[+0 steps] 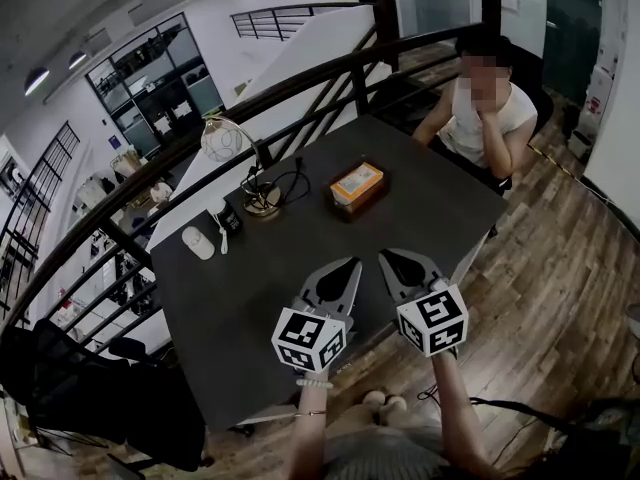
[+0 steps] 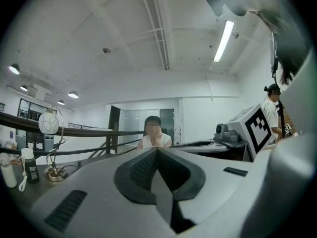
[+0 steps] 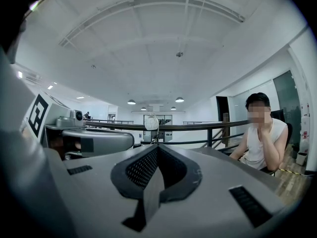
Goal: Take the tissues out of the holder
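Observation:
The tissue holder [image 1: 357,189], a dark box with an orange tissue pack on top, sits toward the far side of the dark table [image 1: 440,213]. My left gripper [image 1: 354,263] and right gripper [image 1: 385,257] hover side by side over the table's near part, both pointing at the holder and well short of it. Both are shut with nothing between the jaws. In the left gripper view the left gripper [image 2: 157,150] shows closed pads. The right gripper view shows the same for the right gripper [image 3: 157,148]. Neither gripper view shows the holder.
A globe lamp [image 1: 222,140] with a round base [image 1: 262,203] and a black cable stands left of the holder. A small bottle [image 1: 227,218] and a white oval object [image 1: 198,242] lie further left. A person [image 1: 483,118] sits at the far side. A dark railing [image 1: 300,78] runs behind.

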Motion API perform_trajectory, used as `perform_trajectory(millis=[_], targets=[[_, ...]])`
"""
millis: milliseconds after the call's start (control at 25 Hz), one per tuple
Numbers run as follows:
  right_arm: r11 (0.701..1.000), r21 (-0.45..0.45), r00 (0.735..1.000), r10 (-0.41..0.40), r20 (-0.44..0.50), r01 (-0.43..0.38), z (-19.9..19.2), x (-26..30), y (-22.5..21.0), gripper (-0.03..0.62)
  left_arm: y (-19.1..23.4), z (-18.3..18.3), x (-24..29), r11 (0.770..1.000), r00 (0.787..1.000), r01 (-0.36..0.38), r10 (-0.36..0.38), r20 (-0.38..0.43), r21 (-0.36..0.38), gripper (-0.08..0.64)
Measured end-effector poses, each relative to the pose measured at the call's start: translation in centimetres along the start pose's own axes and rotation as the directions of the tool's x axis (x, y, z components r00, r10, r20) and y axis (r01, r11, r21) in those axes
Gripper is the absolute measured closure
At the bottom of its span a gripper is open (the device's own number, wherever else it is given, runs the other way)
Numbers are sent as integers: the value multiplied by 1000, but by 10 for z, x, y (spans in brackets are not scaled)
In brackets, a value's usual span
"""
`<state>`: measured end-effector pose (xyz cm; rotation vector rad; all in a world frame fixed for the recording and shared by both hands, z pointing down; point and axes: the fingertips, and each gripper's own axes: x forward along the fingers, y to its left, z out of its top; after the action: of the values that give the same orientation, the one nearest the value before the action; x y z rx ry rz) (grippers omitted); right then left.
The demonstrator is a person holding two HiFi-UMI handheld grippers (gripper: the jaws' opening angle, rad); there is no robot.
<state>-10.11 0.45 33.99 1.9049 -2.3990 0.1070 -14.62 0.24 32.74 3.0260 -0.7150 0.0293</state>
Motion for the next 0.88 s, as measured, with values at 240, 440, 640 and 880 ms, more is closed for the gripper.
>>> perform_trajectory(millis=[240,440,640,880], targets=[[999,36,999,24,-24,-23,-20,-4,-6,580,-10,-22,5,999,999,-25,24,-39,-33,552],[997,63,999,48,0,-48,-15,8,-22,580,-2,-20,23,1000,998,-26,25,-49,-17,552],[996,46,997,81,-15,-80,-16,36,-32,579,20,-20,45,999,998,-38,37,-42,-19,552],[997,23,997,73,-19,-72,-4,71,-59,580,50,-10,79,1000,1000,-22,22,-19,-15,552]])
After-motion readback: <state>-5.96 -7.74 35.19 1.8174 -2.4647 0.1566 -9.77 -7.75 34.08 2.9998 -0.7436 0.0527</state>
